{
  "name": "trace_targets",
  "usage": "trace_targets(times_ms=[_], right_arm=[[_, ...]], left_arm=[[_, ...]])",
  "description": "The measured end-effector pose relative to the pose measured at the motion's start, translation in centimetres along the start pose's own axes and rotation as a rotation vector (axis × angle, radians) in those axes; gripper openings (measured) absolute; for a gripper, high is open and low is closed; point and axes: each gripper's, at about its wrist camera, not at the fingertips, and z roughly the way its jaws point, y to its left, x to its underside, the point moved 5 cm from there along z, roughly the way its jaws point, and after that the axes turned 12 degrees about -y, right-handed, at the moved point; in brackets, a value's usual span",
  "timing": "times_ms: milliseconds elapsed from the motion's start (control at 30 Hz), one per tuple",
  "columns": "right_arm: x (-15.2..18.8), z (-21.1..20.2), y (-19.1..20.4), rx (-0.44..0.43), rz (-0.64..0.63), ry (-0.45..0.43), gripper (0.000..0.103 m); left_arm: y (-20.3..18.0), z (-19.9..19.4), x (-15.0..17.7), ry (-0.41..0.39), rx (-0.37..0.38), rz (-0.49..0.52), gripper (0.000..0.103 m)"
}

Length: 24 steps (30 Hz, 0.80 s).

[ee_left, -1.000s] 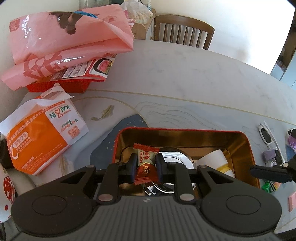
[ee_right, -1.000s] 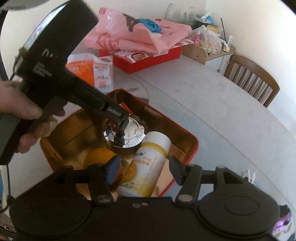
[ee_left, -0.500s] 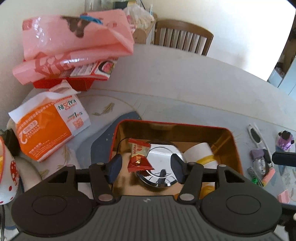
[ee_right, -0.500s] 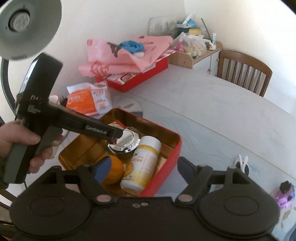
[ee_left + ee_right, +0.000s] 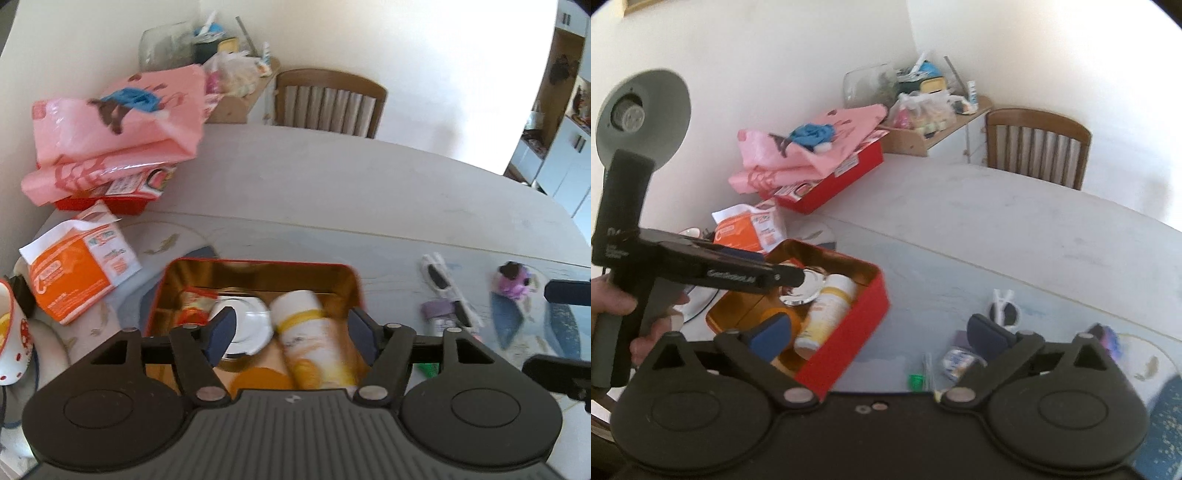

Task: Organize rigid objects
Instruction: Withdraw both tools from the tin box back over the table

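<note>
Trouble could come if my wide-open, empty left gripper (image 5: 291,334) dips and bumps the bottle (image 5: 314,339) in the tin (image 5: 258,267), while my right gripper (image 5: 882,334) hangs open too.

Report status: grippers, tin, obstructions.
Left gripper open, empty, above red rectangular metal tin. Right gripper open, empty. Tin holds white-and-yellow plastic bottle. Nothing blocking.

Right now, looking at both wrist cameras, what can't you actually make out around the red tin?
- Label on the white and yellow bottle: left wrist view, motion blur.
- Orange round thing in the red tin: left wrist view, lower part cut off by the left gripper body.
- Small items by the sunglasses: right wrist view, blurred, partly behind the right gripper.
- Candy wrapper: text unreadable.
</note>
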Motion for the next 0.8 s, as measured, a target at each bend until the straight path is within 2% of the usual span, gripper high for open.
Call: trace_targets(times_ms=[100, 167, 233, 533, 633, 800], right_arm=[[0.2, -1.3, -2.0, 0.022, 0.015, -0.007, 0.103], [0.4, -2.3, -3.6, 0.045, 0.025, -0.018, 0.103], [0.6, -3.4, -5.3, 0.065, 0.039, -0.027, 0.103], [2.8, -7.0, -13.2, 0.219, 0.098, -0.039, 0.103], [3.6, -7.4, -15.3, 0.261, 0.099, -0.027, 0.103], [4.3, -7.1, -17.3, 0.279, 0.100, -0.006, 0.103]], left_arm=[[-2.1, -0.6, 0.0, -0.012, 0.017, 0.010, 0.073], [-3.6, -0.9, 0.0, -0.021, 0.027, 0.016, 0.082], [-4.9, -1.3, 0.0, -0.039, 0.038, 0.019, 0.086], [-11.9, -1.2, 1.2, -0.040, 0.125, 0.053, 0.086], [-14.5, -0.8, 2.2, -0.013, 0.165, 0.085, 0.086], [-18.9, 0.3, 4.6, 0.058, 0.230, 0.147, 0.086]])
